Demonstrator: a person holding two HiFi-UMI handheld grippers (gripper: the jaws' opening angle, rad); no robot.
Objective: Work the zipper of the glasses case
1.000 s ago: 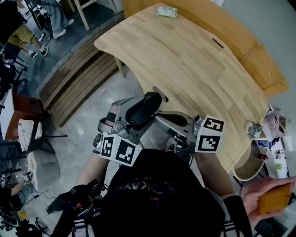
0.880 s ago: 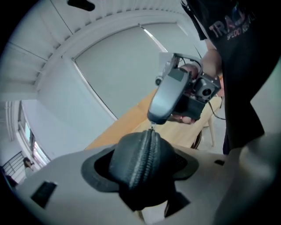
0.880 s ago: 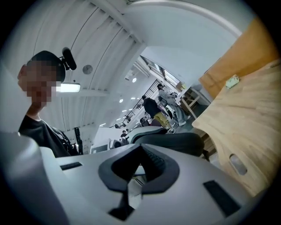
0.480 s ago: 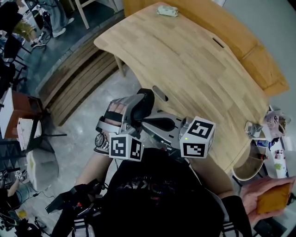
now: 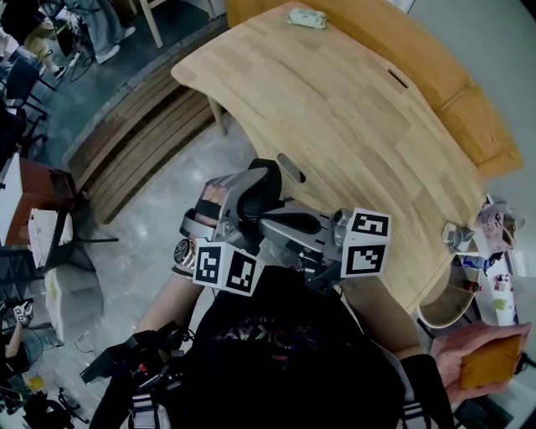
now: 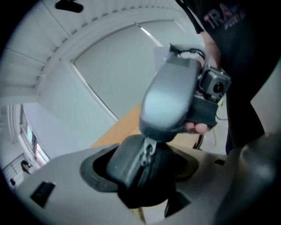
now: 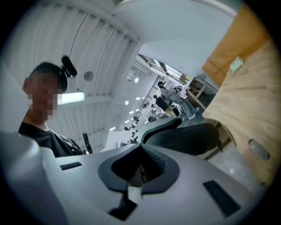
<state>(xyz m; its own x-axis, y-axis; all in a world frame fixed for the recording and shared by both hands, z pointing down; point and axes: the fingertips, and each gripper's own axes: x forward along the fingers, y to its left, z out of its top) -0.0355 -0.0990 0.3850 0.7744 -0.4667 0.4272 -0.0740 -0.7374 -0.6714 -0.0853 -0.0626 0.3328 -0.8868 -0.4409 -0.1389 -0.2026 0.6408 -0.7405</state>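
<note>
From the head view I see both tools held close to the person's chest, off the near edge of the wooden counter [image 5: 360,109]. The left tongs [image 5: 239,191] carry the black glasses case [image 5: 266,186] in the air, and the right tongs [image 5: 272,222] reach across to it from the right. A small pale packet [image 5: 306,18] lies at the counter's far end, well apart from all this. In the left gripper view I see the left tongs [image 6: 138,176] clamped on the dark case [image 6: 123,160], one pad on each side. The metal zipper pull [image 6: 148,148] stands up from the case, and its top meets the tip of the right tongs [image 6: 158,129], which come in from above. In the right gripper view the right tongs [image 7: 139,169] are pressed together with only a thin pale strip showing between the pads, which I take to be that pull. The case [image 7: 184,138] shows as a dark curved shape just beyond them, with the counter [image 7: 250,110] at the right.
</note>
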